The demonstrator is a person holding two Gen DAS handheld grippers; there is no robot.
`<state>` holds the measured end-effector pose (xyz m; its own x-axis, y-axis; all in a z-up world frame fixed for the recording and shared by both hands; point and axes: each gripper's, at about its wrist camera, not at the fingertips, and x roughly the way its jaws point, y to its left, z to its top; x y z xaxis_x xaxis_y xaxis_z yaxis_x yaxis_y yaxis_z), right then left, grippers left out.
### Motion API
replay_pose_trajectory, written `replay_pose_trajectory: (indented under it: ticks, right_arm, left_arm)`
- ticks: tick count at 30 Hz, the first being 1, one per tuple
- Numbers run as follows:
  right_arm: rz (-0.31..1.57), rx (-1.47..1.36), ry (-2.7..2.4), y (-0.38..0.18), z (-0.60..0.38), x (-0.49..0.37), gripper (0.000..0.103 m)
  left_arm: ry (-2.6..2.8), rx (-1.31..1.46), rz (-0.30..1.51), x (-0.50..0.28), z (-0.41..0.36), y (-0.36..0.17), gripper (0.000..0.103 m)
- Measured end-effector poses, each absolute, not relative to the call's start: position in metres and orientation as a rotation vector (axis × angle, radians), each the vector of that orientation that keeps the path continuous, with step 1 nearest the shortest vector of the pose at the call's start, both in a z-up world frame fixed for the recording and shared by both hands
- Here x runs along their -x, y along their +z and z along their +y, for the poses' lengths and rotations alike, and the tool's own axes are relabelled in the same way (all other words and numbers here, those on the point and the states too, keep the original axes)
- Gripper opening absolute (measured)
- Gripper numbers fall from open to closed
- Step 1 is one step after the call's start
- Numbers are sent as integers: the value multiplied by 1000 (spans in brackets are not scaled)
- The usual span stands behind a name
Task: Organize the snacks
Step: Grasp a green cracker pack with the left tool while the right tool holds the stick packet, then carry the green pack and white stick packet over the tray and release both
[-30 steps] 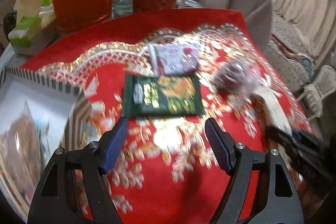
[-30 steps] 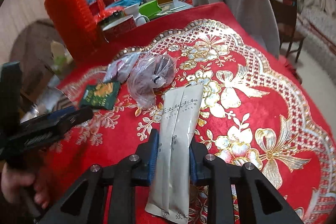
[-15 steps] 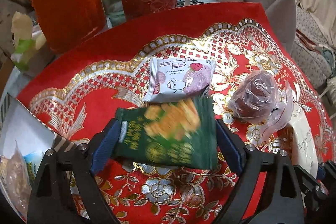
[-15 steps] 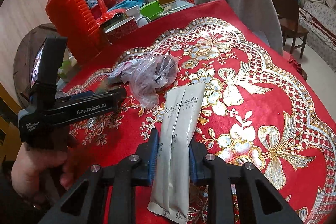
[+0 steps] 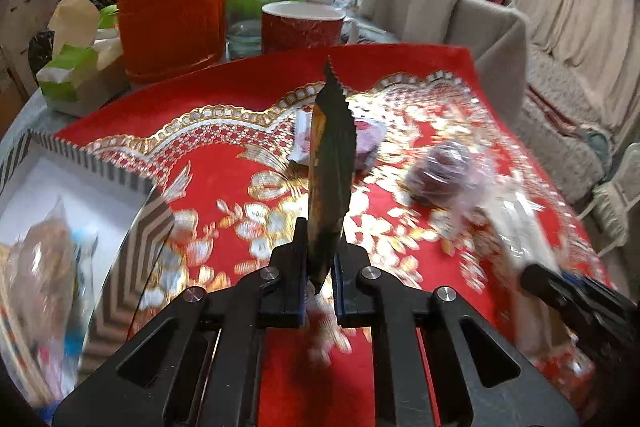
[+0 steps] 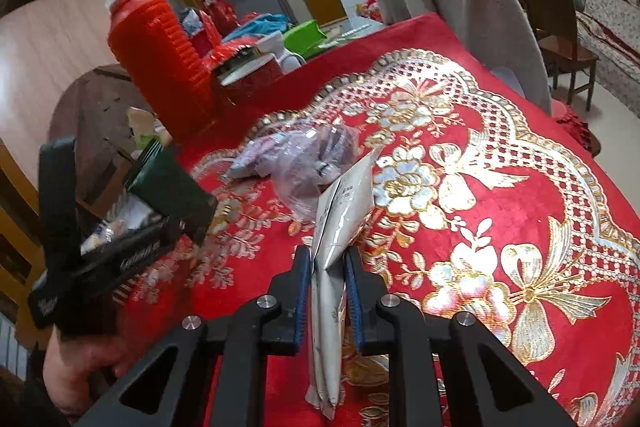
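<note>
Both grippers grip snacks: the left gripper point(image 5: 320, 267) pinches a green packet point(image 5: 330, 167) on edge, the right gripper point(image 6: 328, 291) clamps a white sachet point(image 6: 334, 223) above the red tablecloth point(image 6: 500, 187).

A long white sachet point(image 6: 340, 227) is clamped on edge between the blue pads of the right hand-held gripper point(image 6: 327, 291) above a desk draped in red and gold cloth point(image 6: 500, 187). At left, a dark green snack packet point(image 6: 172, 187) is gripped by the left hand-held gripper point(image 6: 132, 251), which is held by a hand point(image 6: 76, 367). A clear plastic bag point(image 6: 316, 155) is seen lying just beyond the sachet.
</note>
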<state>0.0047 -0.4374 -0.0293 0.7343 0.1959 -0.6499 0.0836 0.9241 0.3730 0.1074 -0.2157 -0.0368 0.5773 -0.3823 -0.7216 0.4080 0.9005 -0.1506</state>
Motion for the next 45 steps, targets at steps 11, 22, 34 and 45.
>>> replay_pose_trajectory:
  ticks: [11,22,34,45]
  right_arm:
    - [678,-430,118,-21,-436,5,14]
    - [814,-378,25,-37,-432,-18,26]
    - [840,-272,-14,-35,-420,-37,18]
    - [620,-386,117,-12,-421,2,17]
  left_arm:
    - [-629,33,799,-61,-208,-26,9]
    - [-651,82,882,-70,-211,-44,9]
    - [-670,77,882,-72,-211,-43,9]
    - [-667,65,837,-65,-208,-37,9]
